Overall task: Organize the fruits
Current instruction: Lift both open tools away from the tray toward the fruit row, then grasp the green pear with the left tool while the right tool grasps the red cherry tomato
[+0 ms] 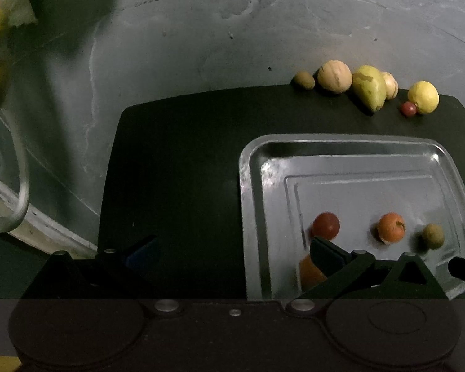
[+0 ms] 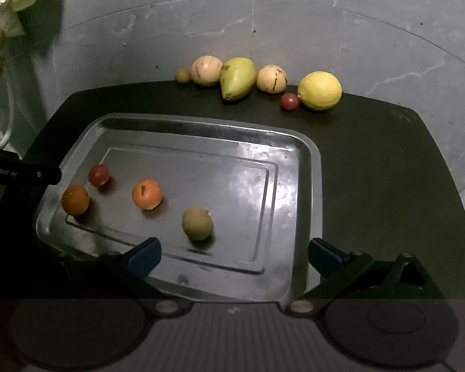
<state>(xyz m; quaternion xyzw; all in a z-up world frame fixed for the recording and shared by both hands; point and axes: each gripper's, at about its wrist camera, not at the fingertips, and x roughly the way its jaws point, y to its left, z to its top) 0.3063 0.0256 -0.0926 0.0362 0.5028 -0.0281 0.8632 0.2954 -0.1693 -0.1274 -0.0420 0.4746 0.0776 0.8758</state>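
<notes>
Four small fruits lie in the metal tray point(image 2: 307, 167): a red cherry tomato point(image 2: 98, 175) and an orange fruit point(image 2: 75, 200) near its left edge, an orange tomato point(image 2: 147, 197) mid-tray, and a brownish-green kiwi-like fruit point(image 2: 197, 222) toward the near edge. All look light, round and likely to roll; the tomatoes seem soft-skinned, so a gentle pinch across the widest part suits them.

Six more fruits wait along the far edge of the dark worktop point(image 2: 372, 161): a small green-brown fruit point(image 2: 182, 75), two pale round fruits point(image 2: 206, 70) point(image 2: 272, 78), a green pear-shaped fruit point(image 2: 237, 77), a small red tomato point(image 2: 289, 101) and a lemon point(image 2: 320, 90), probably the firmest.

The right hand-held gripper point(image 2: 234, 252) hangs spread and empty over the tray's near edge; the left hand-held gripper point(image 1: 232, 251) is likewise spread, holding nothing.
</notes>
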